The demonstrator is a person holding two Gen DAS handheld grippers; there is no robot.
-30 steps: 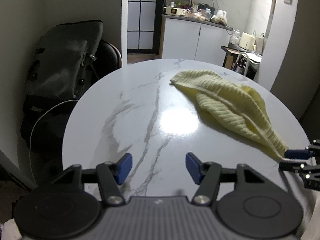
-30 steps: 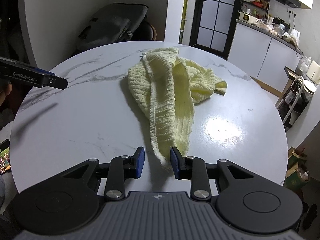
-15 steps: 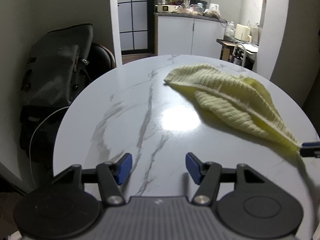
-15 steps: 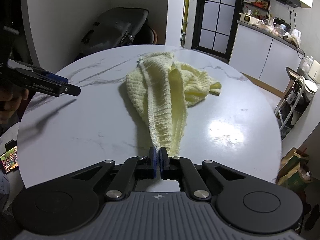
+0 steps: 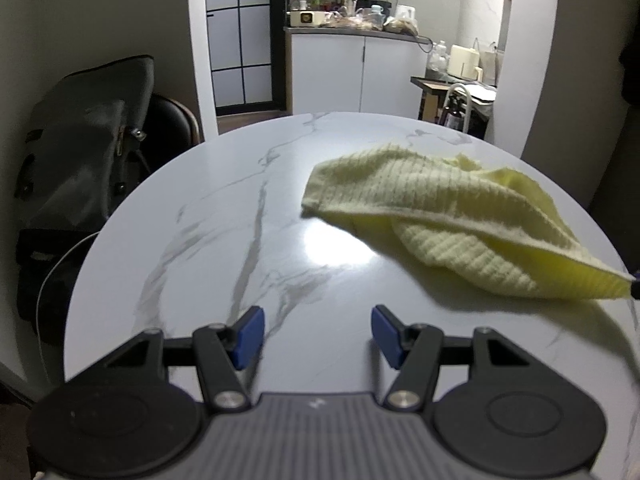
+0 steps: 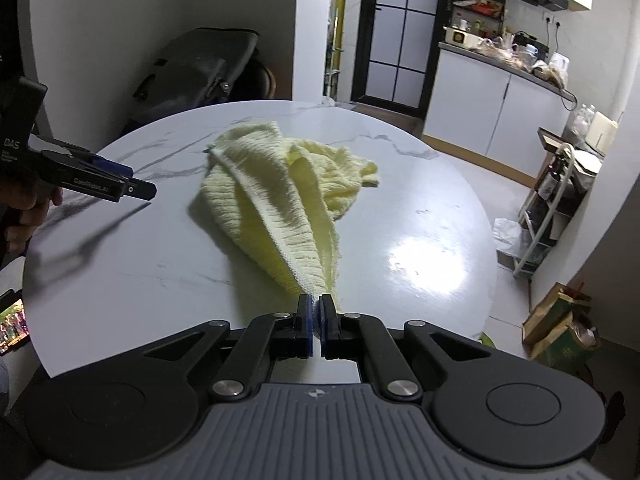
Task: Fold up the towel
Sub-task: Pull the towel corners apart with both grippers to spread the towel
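Note:
A crumpled pale yellow towel (image 6: pixel 288 200) lies on the round white marble table (image 6: pixel 120 280). My right gripper (image 6: pixel 316 312) is shut on the towel's near corner and holds that end lifted off the table, so the cloth stretches toward me. In the left wrist view the towel (image 5: pixel 440 208) rises to the right edge, where the right gripper's tip just shows. My left gripper (image 5: pixel 316 336) is open and empty, above the table's near edge, left of the towel. It also shows in the right wrist view (image 6: pixel 120 186), apart from the towel.
A dark bag on a chair (image 5: pixel 88 152) stands beyond the table's left side. Kitchen cabinets (image 5: pixel 356 76) and a rack (image 6: pixel 560 200) stand behind. A paper bag (image 6: pixel 560 320) sits on the floor to the right. A phone (image 6: pixel 12 320) glows at the lower left.
My right gripper closed on the towel's near corner and lifted it, pulling the cloth taut. My left gripper stayed open and moved in closer to the towel.

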